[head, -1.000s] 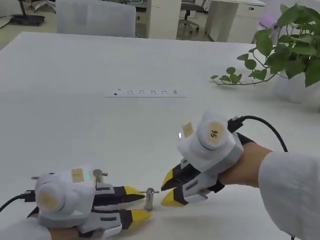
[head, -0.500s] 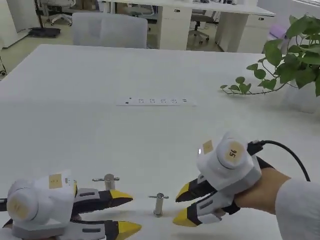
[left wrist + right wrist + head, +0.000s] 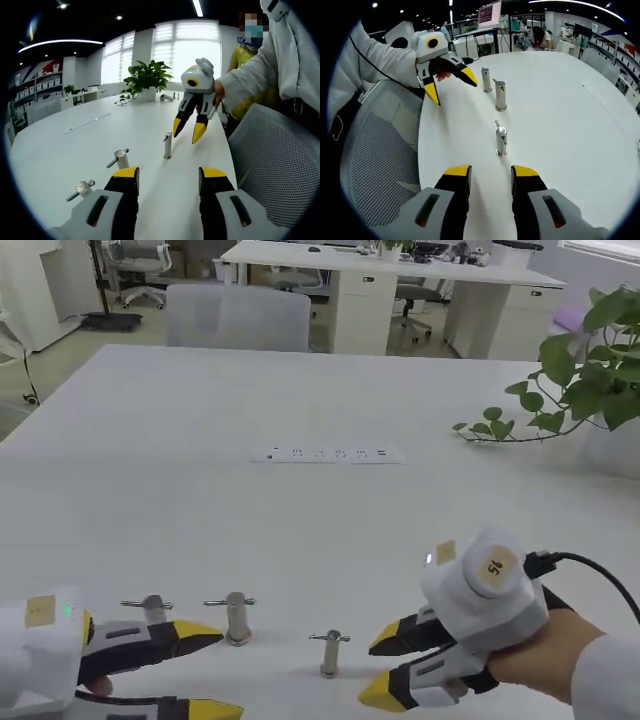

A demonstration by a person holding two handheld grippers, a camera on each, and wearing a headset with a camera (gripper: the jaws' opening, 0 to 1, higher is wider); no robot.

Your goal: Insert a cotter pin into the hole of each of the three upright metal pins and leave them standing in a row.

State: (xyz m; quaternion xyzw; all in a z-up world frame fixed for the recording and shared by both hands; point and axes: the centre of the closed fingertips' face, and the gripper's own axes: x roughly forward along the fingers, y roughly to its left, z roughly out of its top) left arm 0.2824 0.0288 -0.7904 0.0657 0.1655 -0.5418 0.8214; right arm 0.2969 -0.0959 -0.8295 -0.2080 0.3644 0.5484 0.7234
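Standing in a row near the tabletop's point(image 3: 300, 530) near edge, the left pin point(image 3: 153, 612), middle pin point(image 3: 236, 620) and right pin point(image 3: 329, 658) each carried a cotter pin point(image 3: 329, 637) through its top. The left gripper point(image 3: 222, 672) lay just beside the left pin, jaws spread and empty. The right gripper point(image 3: 375, 672), jaws likewise apart and holding nothing, pointed at the right pin from nearby. A power strip point(image 3: 337, 454) lay mid-table.
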